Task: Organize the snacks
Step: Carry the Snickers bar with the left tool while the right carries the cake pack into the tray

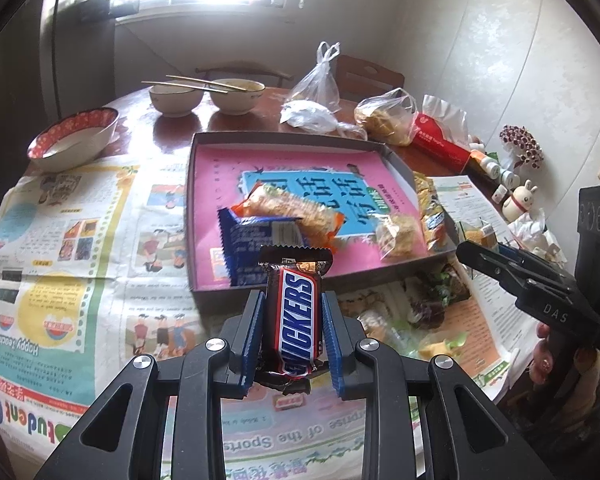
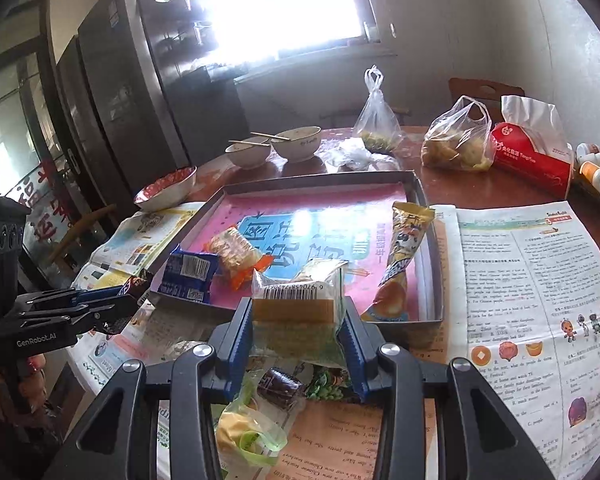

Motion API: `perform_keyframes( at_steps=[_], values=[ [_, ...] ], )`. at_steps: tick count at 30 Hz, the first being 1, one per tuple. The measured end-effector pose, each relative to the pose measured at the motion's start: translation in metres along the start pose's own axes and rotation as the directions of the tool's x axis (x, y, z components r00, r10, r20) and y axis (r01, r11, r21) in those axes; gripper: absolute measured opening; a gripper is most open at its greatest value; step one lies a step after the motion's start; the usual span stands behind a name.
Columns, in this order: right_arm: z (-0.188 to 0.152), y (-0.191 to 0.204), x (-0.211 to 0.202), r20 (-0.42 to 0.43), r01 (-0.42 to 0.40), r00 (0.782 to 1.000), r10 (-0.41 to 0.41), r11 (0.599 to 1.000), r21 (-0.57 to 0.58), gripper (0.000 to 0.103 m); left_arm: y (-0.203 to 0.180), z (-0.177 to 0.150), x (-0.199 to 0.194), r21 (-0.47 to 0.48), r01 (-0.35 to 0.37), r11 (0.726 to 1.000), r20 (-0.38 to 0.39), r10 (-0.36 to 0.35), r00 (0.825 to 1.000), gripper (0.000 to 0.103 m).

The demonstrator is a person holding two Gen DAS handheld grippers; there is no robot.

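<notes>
My left gripper (image 1: 293, 322) is shut on a Snickers bar (image 1: 296, 316), held above the newspaper just short of the near edge of the shallow box (image 1: 300, 141). The pink-lined box holds a blue packet (image 1: 256, 240), an orange-ended cracker packet (image 1: 296, 208), a clear cake packet (image 1: 400, 232) and a long yellow packet (image 1: 430, 208). My right gripper (image 2: 298, 336) is shut on a clear-wrapped cake packet (image 2: 300, 304) at the box's near wall (image 2: 400, 322). More wrapped snacks (image 2: 280, 390) lie on the newspaper under it.
Two bowls with chopsticks (image 1: 204, 96) and a red-rimmed bowl (image 1: 74, 138) stand at the back left. Plastic bags (image 1: 388, 118), a red tissue pack (image 1: 440, 140), small bottles and figurines (image 1: 520, 196) line the back right. Newspapers (image 1: 60, 240) cover the table.
</notes>
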State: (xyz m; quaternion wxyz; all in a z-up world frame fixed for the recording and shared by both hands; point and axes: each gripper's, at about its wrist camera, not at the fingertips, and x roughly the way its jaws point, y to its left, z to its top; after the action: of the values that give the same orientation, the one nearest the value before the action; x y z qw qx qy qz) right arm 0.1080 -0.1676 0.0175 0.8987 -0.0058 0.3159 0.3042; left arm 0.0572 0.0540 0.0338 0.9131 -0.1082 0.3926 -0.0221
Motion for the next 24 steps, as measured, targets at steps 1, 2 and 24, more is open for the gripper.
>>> perform_keyframes(
  at_steps=[1, 2, 24],
  values=[
    [0.0, -0.001, 0.0, 0.001, -0.001, 1.0, 0.001, 1.0, 0.001, 0.042, -0.002, 0.002, 0.001, 0.004, 0.002, 1.0, 0.004, -0.002, 1.0, 0.029],
    [0.0, -0.001, -0.001, 0.003, 0.002, 1.0, -0.002, 1.0, 0.001, 0.042, -0.005, 0.004, 0.002, 0.007, 0.003, 1.0, 0.007, -0.003, 1.0, 0.029],
    [0.007, -0.021, -0.007, 0.042, 0.039, 0.998, -0.041, 0.998, 0.042, 0.042, -0.038, 0.032, 0.031, 0.064, 0.011, 0.998, 0.024, -0.013, 1.0, 0.029]
  ],
)
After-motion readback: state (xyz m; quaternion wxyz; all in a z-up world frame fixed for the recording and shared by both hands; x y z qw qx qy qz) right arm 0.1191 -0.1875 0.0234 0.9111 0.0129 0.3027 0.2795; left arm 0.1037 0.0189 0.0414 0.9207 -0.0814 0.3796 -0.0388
